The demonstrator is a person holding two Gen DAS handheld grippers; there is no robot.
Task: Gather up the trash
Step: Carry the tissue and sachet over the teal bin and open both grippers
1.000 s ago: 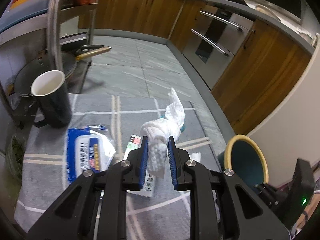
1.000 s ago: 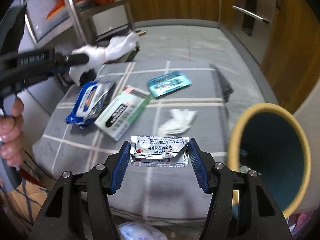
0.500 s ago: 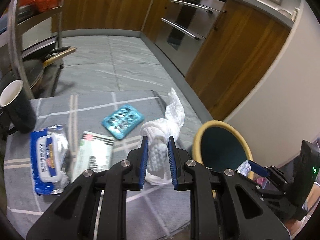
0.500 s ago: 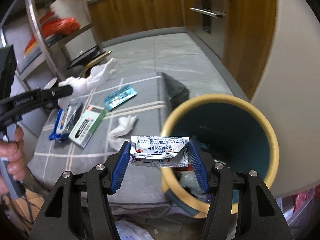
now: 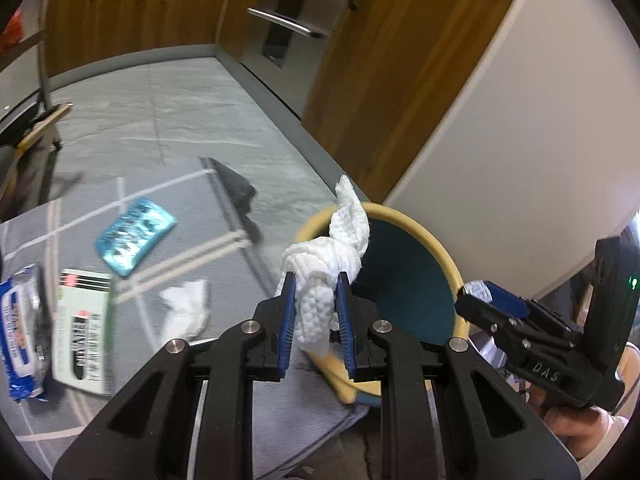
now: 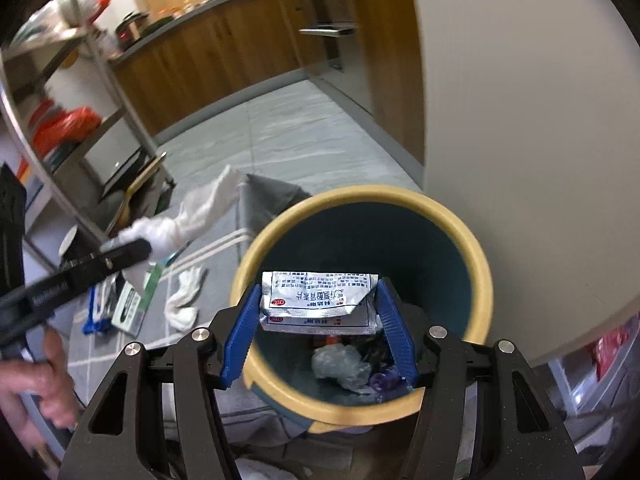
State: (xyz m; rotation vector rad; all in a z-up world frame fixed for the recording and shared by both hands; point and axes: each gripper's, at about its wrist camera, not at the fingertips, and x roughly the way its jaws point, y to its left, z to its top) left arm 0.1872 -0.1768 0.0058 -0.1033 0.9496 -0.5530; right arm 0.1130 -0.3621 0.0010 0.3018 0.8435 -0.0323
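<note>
A yellow-rimmed bin [image 6: 476,264] stands beside the grey-clothed worktop [image 5: 168,216]. The right claw [image 6: 320,312] grips a silver sachet [image 6: 316,300] by its edges over the bin's mouth. The left claw [image 5: 316,312] pinches a white tissue wad [image 5: 320,276] near the rim. A smaller tissue [image 5: 184,312] lies on the cloth.
</note>
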